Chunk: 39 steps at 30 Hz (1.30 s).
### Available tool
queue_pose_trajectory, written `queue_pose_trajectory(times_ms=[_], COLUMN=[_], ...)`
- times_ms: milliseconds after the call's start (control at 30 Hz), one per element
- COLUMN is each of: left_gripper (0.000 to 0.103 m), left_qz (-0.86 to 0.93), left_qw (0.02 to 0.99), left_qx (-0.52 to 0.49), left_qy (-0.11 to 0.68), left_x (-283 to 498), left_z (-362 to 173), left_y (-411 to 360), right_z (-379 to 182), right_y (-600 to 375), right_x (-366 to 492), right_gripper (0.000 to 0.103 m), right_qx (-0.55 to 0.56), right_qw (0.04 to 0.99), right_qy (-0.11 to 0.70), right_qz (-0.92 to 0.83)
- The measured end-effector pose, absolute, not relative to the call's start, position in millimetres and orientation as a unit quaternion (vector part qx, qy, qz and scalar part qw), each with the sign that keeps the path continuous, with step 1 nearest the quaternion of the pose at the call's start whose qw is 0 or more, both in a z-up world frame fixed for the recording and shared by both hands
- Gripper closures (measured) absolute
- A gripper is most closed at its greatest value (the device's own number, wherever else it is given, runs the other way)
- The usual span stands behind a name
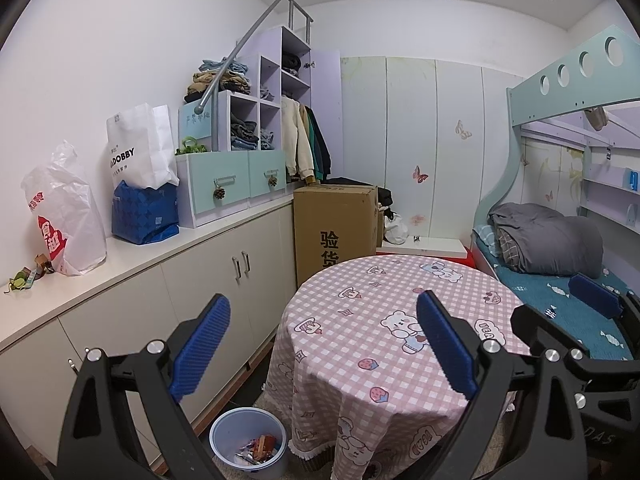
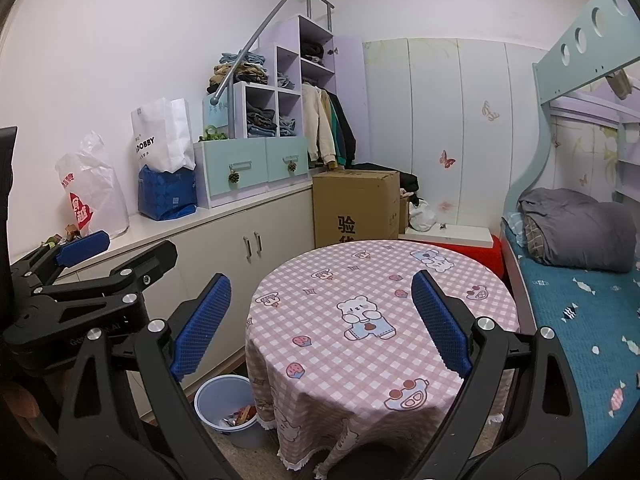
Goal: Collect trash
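Round table centre, bin on floor at its left foot, wrappers in bin. Counter along left wall carries 2 bags, drawer unit. Carton behind table. Bed right of table.

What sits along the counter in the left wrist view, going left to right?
Small wrappers → white plastic bag with red print → blue bag with a white paper bag behind it → teal drawer unit.
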<state>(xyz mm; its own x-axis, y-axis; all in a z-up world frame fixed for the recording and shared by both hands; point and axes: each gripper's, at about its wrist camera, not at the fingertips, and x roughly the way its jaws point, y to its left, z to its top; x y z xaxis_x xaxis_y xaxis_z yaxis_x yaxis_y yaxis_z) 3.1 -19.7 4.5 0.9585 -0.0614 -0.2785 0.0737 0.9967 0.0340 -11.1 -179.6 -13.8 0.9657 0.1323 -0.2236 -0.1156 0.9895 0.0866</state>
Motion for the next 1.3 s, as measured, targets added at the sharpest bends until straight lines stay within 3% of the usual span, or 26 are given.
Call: queue_pose_trajectory(times_ms=[1300], left_gripper=[0.01], left_qz=[-0.041], left_qw=[0.988], left_qx=[0.022], left_qy=[0.146], left_x=[9], left_z=[5], left_y=[-16], right_z=[-16], right_y=[-188], right_x=[-8], right_gripper=[0.013], right_qx=[0.035], right_qw=[0.99], right_qy=[0.124], right_qz=[0.062])
